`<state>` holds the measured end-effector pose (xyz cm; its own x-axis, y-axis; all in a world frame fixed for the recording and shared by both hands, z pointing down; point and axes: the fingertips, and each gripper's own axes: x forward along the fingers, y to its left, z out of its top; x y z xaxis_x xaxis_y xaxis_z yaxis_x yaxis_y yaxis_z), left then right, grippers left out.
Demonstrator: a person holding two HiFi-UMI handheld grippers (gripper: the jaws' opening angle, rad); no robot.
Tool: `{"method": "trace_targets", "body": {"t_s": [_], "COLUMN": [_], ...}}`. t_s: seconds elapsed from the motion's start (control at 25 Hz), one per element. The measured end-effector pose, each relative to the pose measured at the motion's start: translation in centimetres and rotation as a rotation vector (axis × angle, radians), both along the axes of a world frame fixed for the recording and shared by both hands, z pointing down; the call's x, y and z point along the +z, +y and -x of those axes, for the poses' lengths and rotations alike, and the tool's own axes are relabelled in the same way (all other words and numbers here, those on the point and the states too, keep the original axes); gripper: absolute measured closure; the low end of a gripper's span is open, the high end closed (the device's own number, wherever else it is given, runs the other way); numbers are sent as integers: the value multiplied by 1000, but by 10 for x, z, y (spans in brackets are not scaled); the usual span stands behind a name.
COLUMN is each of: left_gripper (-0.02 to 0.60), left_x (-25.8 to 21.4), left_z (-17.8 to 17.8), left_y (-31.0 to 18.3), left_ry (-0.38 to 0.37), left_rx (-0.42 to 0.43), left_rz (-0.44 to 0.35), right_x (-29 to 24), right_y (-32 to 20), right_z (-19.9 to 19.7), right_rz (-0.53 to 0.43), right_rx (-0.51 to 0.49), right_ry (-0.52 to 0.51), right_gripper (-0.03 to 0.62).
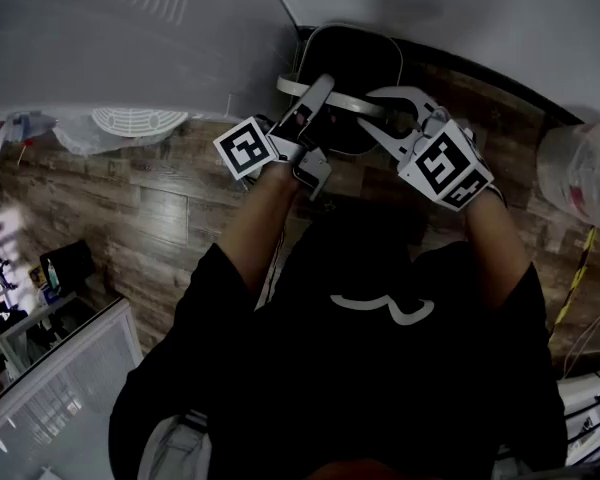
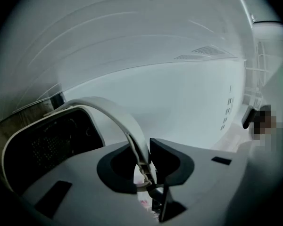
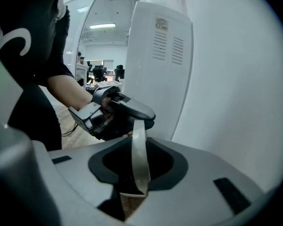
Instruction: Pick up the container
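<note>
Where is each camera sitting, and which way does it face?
Head view: on the person's head, looking steeply down at the container; shows torso, forearms, left gripper, right gripper.
Left gripper view: on the left gripper, facing a white wall; its jaws are shut on the handle.
Right gripper view: on the right gripper, facing the left gripper and forearm; handle between its jaws.
Shared: all three show the handle.
</note>
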<state>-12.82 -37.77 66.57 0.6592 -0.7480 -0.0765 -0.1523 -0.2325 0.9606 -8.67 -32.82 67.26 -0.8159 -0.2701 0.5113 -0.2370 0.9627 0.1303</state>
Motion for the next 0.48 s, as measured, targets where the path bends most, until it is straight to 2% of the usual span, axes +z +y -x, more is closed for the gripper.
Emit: {"method": "trace_targets", "body": {"t_s": [0.12, 0.28, 0.48], "left_gripper": [493, 495, 502], "left_x": [-4, -8, -51], "left_z": [-2, -6, -21], "left_y": [-4, 5, 31], "left_ry": [-1, -16, -4], "left_rx": [-13, -11, -15], "left_rz": [46, 127, 196], "right_x": [-6, -7, -46], "right_y": [-3, 8, 34], "right_z": [-1, -4, -17], "right_rz": [47, 115, 188], "right_rx": [15, 20, 38], "right_ry": [-19, 7, 13], "right_gripper": [487, 488, 488]}}
